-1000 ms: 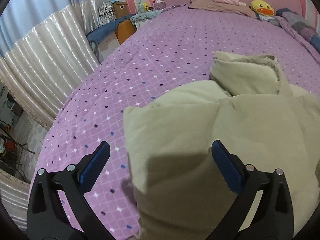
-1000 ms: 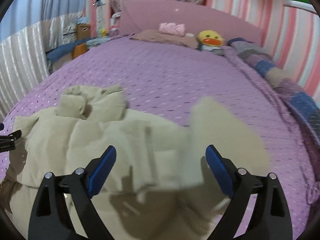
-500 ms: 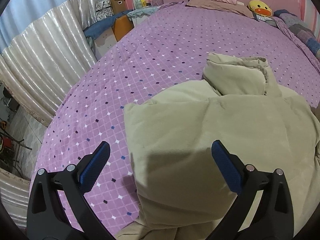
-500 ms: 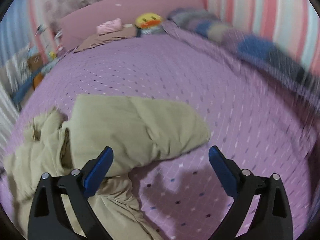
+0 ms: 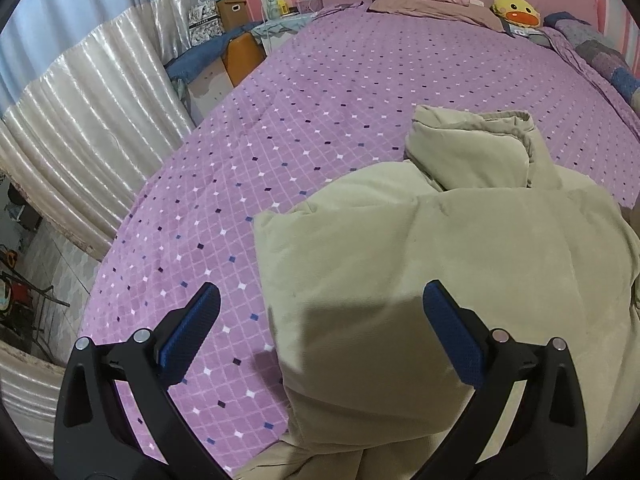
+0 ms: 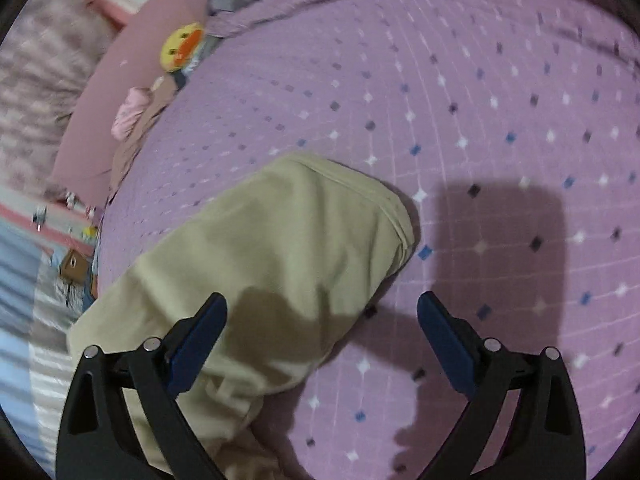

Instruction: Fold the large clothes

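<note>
- On the bed (image 5: 340, 92), under a purple diamond-print cover, lies a beige padded garment (image 5: 432, 280); it fills the 3 to 6 o'clock part of the left wrist view, bunched, with a rolled fold at about 1 o'clock of its mass.
- Left claw (image 5: 320, 332): jaws spread wide, nothing between the pads; it hovers over the garment's near left corner. Garment's lower edge is cut off by the frame and by the claw body.
- Right claw (image 6: 322, 336): jaws spread wide, nothing pinched. Left pad overlaps the beige garment (image 6: 280, 252) in the picture; whether it touches cannot be told.
- Right wrist view is tilted and motion-blurred toward 9 to 12 o'clock; small items there are hard to make out.
- Only the right view shows a rounded, seamed end of the garment lying on the cover near centre, with a dark block shadow at 3 o'clock.
- Only the left view shows curtains (image 5: 80, 100) at 9 o'clock, boxes at 11 o'clock.
- Both views show a yellow duck toy (image 5: 516, 10) at the headboard end (image 6: 180, 46).
</note>
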`<act>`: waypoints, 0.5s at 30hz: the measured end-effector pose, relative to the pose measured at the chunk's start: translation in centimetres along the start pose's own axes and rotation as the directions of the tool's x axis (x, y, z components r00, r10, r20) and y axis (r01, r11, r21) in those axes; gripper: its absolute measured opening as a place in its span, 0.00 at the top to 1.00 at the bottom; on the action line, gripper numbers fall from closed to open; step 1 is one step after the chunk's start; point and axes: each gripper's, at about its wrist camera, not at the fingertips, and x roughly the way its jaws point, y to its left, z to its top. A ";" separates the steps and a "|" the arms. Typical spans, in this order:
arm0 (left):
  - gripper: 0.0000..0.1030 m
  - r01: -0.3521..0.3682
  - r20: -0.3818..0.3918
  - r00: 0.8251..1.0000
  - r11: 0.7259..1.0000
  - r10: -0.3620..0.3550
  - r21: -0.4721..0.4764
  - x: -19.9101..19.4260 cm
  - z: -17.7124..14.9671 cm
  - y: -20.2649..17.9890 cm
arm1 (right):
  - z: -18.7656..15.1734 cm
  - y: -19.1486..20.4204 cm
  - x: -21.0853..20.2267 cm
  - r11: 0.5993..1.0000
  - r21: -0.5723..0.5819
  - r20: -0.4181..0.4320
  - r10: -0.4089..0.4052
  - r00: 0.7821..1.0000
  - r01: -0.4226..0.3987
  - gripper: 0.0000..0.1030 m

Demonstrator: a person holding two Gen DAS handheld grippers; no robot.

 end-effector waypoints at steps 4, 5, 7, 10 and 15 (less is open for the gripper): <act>0.03 0.000 -0.009 1.000 1.000 0.000 0.012 0.1 -0.1 -0.4 | -0.2 -0.5 2.8 0.996 0.078 -0.044 0.046 0.998 -0.043 0.23; 0.03 -0.003 -0.010 1.000 1.000 0.004 0.017 0.2 -0.2 -0.5 | -0.3 -0.1 3.1 0.997 0.055 -0.042 0.050 0.998 -0.048 0.40; 0.03 -0.014 -0.014 1.000 0.999 0.015 0.028 0.3 -0.3 -0.7 | -0.5 1.0 4.0 0.998 0.013 -0.067 0.064 0.996 -0.063 0.54; 0.03 -0.024 -0.014 1.000 0.999 0.025 0.033 0.1 -0.7 -0.6 | -0.8 3.4 3.3 0.993 -0.098 -0.030 0.057 0.998 -0.060 0.82; 0.03 -0.040 -0.010 0.999 0.999 0.040 0.033 -0.7 -0.8 0.2 | -0.5 7.3 -0.8 0.959 -0.269 0.037 0.104 0.994 -0.091 0.86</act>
